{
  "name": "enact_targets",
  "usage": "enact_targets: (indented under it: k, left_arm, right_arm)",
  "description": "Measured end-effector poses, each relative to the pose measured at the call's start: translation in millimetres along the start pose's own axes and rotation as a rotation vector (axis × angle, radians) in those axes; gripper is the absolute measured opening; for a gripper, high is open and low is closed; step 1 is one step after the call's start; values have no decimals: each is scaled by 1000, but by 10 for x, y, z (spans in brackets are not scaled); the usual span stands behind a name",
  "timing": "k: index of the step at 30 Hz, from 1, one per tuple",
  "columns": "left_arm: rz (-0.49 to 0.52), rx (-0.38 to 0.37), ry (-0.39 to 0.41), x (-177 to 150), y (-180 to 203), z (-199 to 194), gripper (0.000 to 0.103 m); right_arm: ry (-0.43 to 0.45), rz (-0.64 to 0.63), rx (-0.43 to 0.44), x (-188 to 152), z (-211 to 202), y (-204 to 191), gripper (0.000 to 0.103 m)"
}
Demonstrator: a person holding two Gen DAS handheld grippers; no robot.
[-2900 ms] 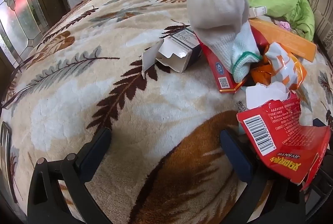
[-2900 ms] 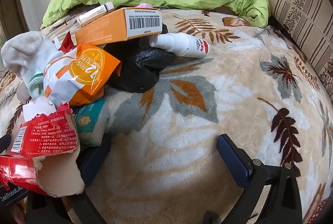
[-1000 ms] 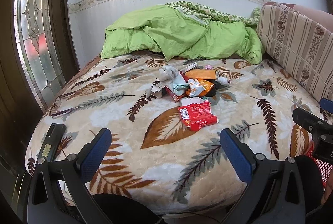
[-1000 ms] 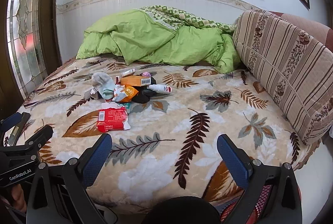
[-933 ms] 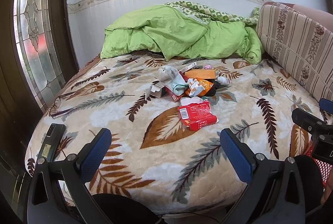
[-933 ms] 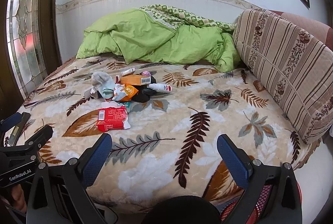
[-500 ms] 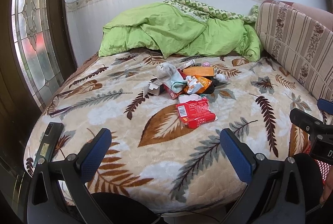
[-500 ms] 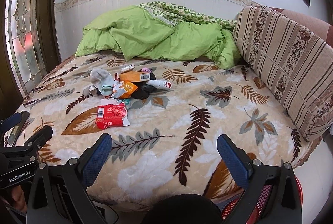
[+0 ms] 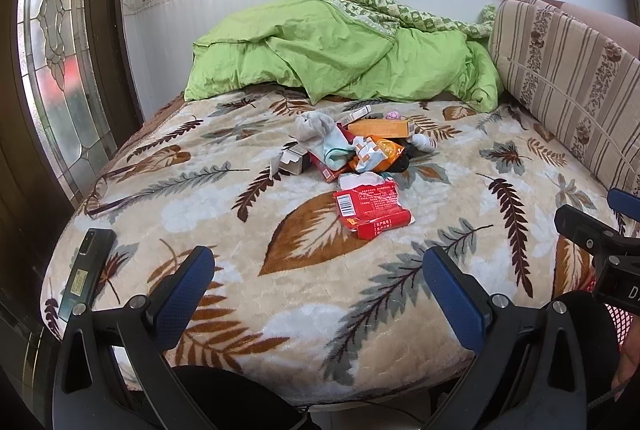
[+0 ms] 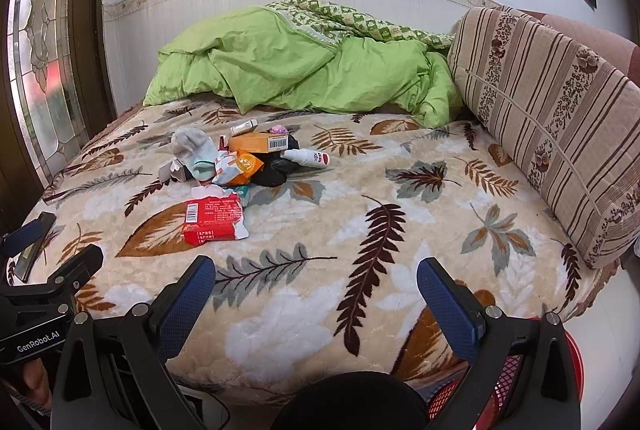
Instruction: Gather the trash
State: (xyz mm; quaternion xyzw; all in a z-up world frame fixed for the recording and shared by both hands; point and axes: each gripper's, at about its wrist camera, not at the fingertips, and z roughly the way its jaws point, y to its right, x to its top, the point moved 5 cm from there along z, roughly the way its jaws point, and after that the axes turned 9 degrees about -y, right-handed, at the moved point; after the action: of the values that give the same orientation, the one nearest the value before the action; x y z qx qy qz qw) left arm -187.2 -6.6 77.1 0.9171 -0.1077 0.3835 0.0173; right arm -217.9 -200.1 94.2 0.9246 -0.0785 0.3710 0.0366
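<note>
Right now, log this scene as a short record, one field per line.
Setting: bed with leaf-print blanket
Trash pile: mid-bed, includes red packet, orange box, white bottle, black bag
Non-trash: sock in the pile; phone near the bed's left edge
Bedding: green duvet at the far end
Bin: red basket on the floor, lower right
Left gripper: open, empty
Right gripper: open, empty

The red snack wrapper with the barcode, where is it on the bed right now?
In the left wrist view the red wrapper lies mid-bed, just in front of the trash pile, nearest the orange packet.
</note>
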Motion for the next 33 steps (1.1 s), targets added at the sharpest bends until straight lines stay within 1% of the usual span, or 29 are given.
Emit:
enact_targets:
  k: [7, 10, 13, 15, 16, 17, 18, 20, 23, 26, 28, 30, 31, 33]
  left_arm:
    - [24, -36, -29, 21, 19, 82, 103]
    - [57, -71, -51, 47, 71, 187, 103]
    - [111, -82, -77, 76, 143, 332, 102]
    - [175, -68, -98, 96, 237, 492, 97]
    - [210, -66, -113, 102, 297, 579, 96]
    - [252, -63, -130, 111, 371, 703, 91]
    - [272, -46, -143, 123, 409, 806, 84]
    - [304, -34, -182, 159, 483, 1038, 76]
    - [330, -19, -213, 240, 570, 1319, 75]
    - [377, 20, -219, 291, 687, 1537, 74]
    - [391, 43, -225, 312, 740, 1665, 65]
    - [382, 36, -247, 326, 757, 1795, 36]
    - [364, 46, -247, 334, 737, 1828, 34]
    - [323, 43, -234, 378, 654, 1855, 27]
  right_arm:
    - [-12, 21, 14, -4, 33, 33, 102]
    - [-27, 40, 27, -12, 78, 77, 101]
    - [-36, 56, 30, -17, 112, 114, 101]
    - [-40, 66, 27, -17, 135, 142, 101]
    - [-41, 71, 26, -20, 142, 156, 101]
    - [-43, 76, 24, -17, 157, 171, 101]
    - [-45, 80, 24, -15, 166, 185, 101]
    - [-52, 95, 25, -14, 195, 229, 101]
    - [-60, 109, 23, -28, 226, 284, 101]
    - [-70, 118, 24, -41, 262, 319, 101]
    - [-78, 125, 28, -48, 293, 347, 101]
    - [-86, 131, 32, -50, 329, 365, 101]
    - [-91, 134, 36, -48, 347, 369, 101]
    - [-98, 138, 50, -34, 386, 373, 101]
